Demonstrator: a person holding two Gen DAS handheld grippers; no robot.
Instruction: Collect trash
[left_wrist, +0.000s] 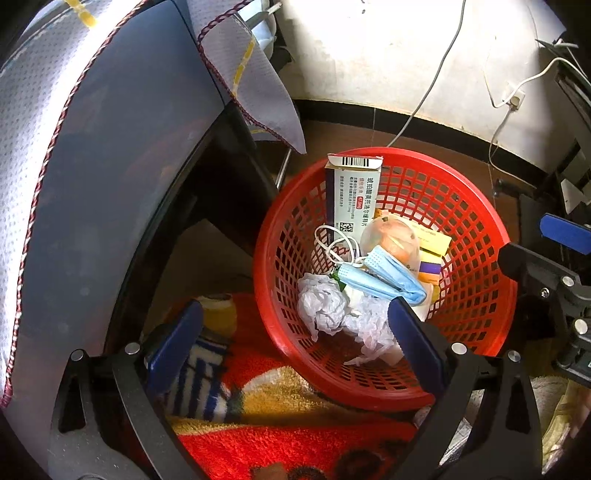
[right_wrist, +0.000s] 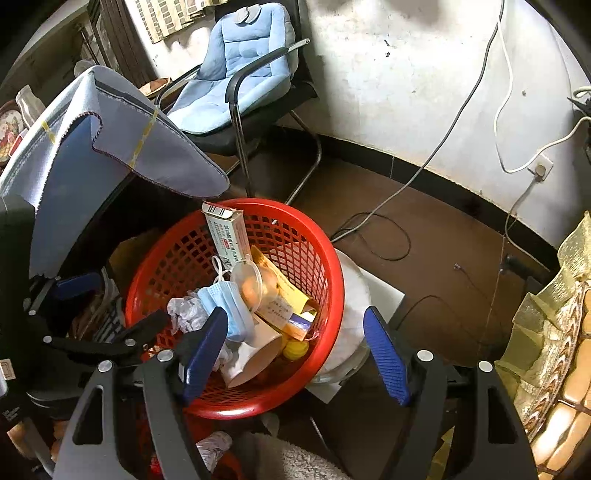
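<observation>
Both grippers hang spread wide and empty: the left gripper over the near rim, the right gripper above the far side of the round red plastic mesh basket. Inside I count one blue face mask, one white medicine box, one clear plastic cup and one paper cup. The tilted basket could tip if a finger snags its rim, and crumpled white tissue may slip.

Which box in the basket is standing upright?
The white medicine box with the barcode flap, leaning against the red basket's far wall; the yellow boxes lie flat.
</observation>
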